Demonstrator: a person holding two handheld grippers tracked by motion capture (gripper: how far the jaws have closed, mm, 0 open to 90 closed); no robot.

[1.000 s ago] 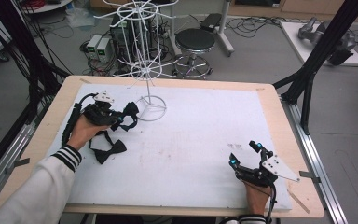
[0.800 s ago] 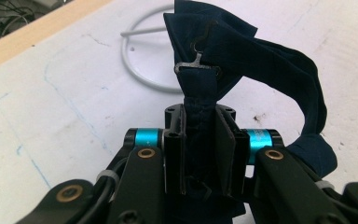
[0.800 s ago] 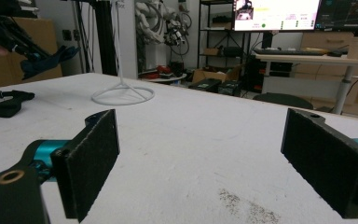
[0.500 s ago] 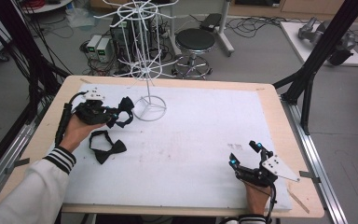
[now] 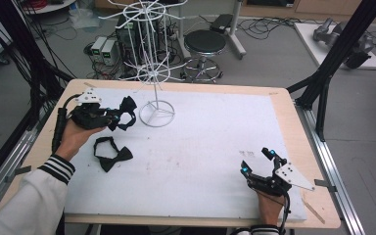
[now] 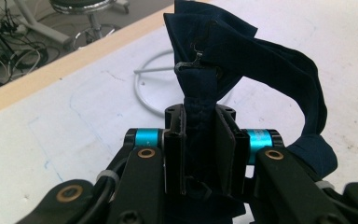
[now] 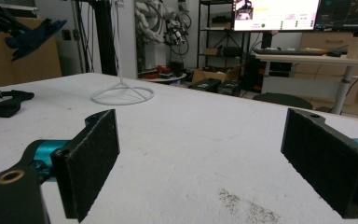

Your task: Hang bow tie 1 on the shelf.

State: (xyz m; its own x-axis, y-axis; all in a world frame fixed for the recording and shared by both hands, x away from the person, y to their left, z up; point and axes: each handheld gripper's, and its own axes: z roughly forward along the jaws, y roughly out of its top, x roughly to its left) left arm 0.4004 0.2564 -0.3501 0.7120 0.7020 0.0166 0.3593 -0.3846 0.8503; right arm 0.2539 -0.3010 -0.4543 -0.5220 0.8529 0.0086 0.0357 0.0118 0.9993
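At about nine o'clock on the white foam-topped table [image 5: 210, 142], the left gripper [image 5: 113, 116] is clamped on a dark navy fabric bow tie [image 5: 126, 111], lifted clear of the surface. In the left gripper view the cloth is pinched tight between the two black jaws; its knot end with a small metal hook [image 6: 192, 63] rises above them, while the strap loops off to the right and drops behind the gripper body, so its far end is hidden. The lower part of the tie is lost in shadow between the pads.

Just below it, toward eight o'clock, a second black bow tie with its neck strap [image 5: 111, 153] lies flat on the table, apart from the gripper.

At eleven o'clock stands a white wire display rack on a ring base [image 5: 156, 113]; its top is cut off by the upper edge of the high view.

At five o'clock the right gripper [image 5: 255, 162] rests low over the table, its jaws spread wide with nothing between them.
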